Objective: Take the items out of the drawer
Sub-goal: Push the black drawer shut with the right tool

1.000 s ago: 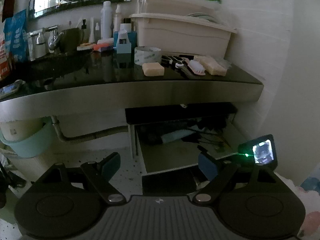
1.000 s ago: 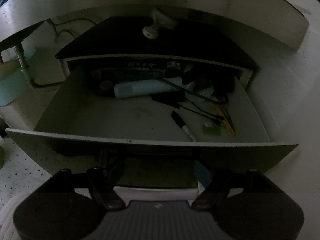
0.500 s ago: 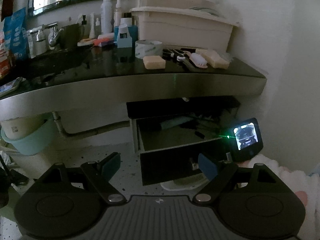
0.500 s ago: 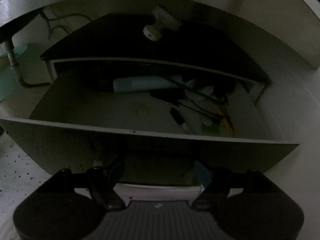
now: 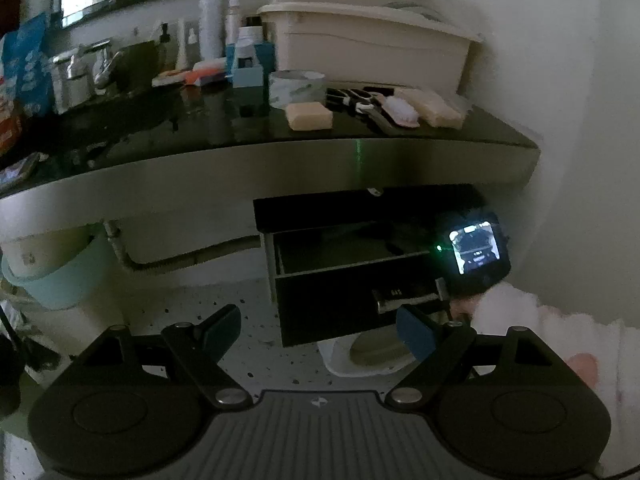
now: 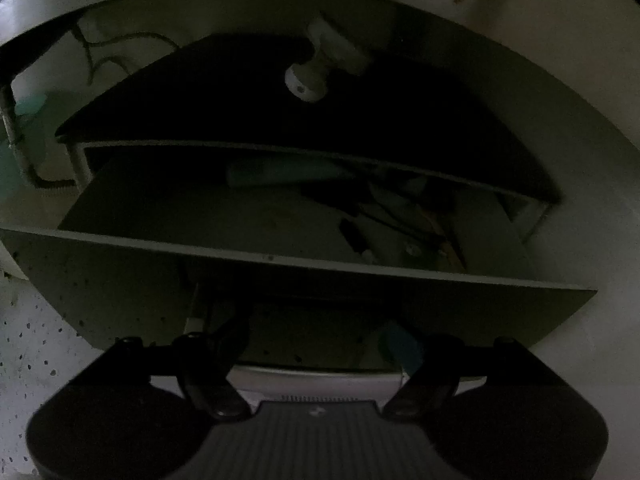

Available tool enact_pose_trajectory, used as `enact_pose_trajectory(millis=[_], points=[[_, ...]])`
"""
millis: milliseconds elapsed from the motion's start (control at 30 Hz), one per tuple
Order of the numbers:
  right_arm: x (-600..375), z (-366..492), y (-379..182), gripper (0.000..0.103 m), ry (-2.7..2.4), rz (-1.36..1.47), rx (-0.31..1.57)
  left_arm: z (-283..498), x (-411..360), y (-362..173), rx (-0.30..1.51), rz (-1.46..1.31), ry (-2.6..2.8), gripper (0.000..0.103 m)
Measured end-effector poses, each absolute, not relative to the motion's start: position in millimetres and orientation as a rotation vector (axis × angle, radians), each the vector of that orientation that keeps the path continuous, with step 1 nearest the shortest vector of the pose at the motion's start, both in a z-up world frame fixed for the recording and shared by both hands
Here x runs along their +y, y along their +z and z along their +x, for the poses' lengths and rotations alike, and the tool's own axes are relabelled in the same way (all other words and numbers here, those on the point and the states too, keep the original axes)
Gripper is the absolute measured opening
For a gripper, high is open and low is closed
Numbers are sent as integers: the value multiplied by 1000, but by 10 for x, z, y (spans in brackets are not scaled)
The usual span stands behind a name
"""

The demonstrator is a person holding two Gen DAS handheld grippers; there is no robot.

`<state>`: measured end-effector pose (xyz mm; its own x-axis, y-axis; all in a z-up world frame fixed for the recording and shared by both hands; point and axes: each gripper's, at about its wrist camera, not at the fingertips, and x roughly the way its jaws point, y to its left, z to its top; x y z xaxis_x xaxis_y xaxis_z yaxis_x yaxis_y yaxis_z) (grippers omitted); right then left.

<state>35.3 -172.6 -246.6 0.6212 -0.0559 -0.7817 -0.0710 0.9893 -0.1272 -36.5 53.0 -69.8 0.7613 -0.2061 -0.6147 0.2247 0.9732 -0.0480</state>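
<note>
Drawer (image 5: 352,280) further out; contents (image 6: 400,216) right-view only.

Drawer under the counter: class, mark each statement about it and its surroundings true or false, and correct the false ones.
1. The dark-fronted drawer under the counter is pulled open. True.
2. The left gripper grips a bar of soap. False: its jaws are open and hold nothing.
3. A pale blue tube lies towards the back of the drawer. True.
4. The beige soap bar lies inside the drawer. False: it lies on the dark glossy countertop.
5. The right gripper is at the drawer front. True.
</note>
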Motion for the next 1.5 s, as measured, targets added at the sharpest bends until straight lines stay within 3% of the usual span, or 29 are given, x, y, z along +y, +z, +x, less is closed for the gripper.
enact_pose_trajectory(millis=[967, 1500], points=[[-1762, -311, -2431, 76, 25, -105, 945, -225, 99, -777, 736, 96, -324, 85], [-1501, -224, -2388, 76, 28, -82, 956, -175, 101, -792, 756, 104, -306, 85]])
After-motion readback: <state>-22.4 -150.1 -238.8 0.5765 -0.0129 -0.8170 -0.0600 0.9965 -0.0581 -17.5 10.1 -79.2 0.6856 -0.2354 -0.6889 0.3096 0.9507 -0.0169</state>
